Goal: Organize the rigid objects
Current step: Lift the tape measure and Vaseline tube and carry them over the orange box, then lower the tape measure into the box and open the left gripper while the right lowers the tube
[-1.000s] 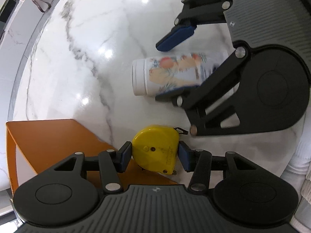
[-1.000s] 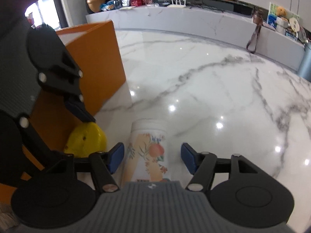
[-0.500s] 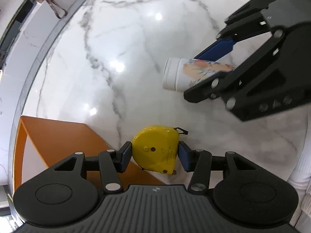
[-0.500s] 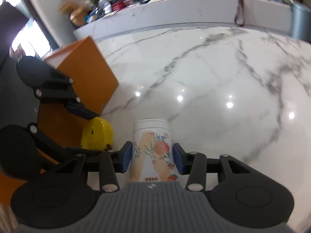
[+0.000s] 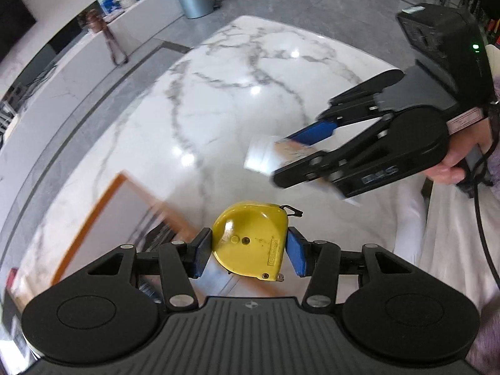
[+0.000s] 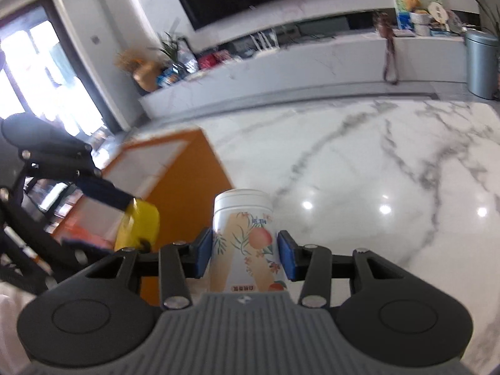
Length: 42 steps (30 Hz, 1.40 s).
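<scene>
The left tongs (image 5: 248,251) pinch the yellow tape measure (image 5: 250,240) above the orange box (image 6: 175,181), nearer it than the right tongs (image 6: 243,254), which clamp the bottle (image 6: 243,243), its long axis running along the fingers, over the worktop (image 6: 375,172).

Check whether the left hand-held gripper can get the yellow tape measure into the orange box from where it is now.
Probably yes. The left hand-held gripper holds the tape measure above the orange box, whose open top looks unobstructed; the right hand-held gripper with its bottle stays aside.
</scene>
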Each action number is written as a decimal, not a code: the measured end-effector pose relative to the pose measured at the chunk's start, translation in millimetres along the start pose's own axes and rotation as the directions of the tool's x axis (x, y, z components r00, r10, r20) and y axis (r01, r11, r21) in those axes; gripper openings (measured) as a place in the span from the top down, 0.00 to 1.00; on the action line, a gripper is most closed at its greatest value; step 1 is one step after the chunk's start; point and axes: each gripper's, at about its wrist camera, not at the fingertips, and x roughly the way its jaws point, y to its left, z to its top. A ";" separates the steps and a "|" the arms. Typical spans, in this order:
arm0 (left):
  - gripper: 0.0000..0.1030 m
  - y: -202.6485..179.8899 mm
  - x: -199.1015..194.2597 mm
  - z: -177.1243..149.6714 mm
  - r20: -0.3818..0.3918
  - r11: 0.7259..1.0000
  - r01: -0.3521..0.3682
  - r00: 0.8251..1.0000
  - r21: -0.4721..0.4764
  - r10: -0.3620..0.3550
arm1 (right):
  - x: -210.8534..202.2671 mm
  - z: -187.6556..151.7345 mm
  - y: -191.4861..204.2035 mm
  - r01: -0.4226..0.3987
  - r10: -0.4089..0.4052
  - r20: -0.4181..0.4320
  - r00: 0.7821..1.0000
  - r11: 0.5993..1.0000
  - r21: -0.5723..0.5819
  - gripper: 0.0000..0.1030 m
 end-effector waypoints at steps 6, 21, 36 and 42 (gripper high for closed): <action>0.44 27.8 -20.2 -29.6 -0.067 0.995 -0.093 0.994 -0.045 0.090 | -17.7 14.0 51.7 -0.111 0.112 0.005 0.994 0.992 -0.054 0.55; 0.44 37.9 -11.3 -102.8 -0.191 0.978 -0.022 0.980 0.205 0.062 | 65.9 29.0 197.5 -0.238 0.019 -0.345 0.938 0.757 -0.608 0.55; 0.44 40.4 39.5 -109.4 -0.257 0.936 0.150 0.964 0.317 -0.068 | 128.4 6.0 207.8 -0.551 -0.077 -0.648 0.758 0.456 -0.699 0.55; 0.44 40.5 47.9 -113.3 -0.275 0.927 0.183 0.957 0.329 -0.092 | 155.5 -8.1 208.0 -0.601 -0.106 -0.699 0.707 0.432 -0.673 0.55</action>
